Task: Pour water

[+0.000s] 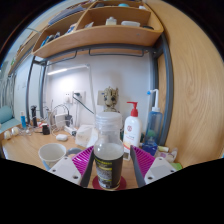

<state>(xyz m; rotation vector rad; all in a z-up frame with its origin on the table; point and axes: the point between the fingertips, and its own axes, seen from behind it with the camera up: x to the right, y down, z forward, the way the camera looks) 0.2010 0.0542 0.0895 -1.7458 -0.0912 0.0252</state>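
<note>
Wooden counter; tongs clamp bottle, base hidden.

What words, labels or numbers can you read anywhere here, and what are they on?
None can be read.
Bottle between the claw fingers: a dark label band, print too blurred.
White spray bottle beyond it: a red mark, illegible.
Boxes on the shelf: no readable text.

We see a moderately bright scene, lit by a strip light glowing under the shelf. Fisheye distortion bends the shelf and wall lines strongly outward. Distant items look soft and slightly blurred.
</note>
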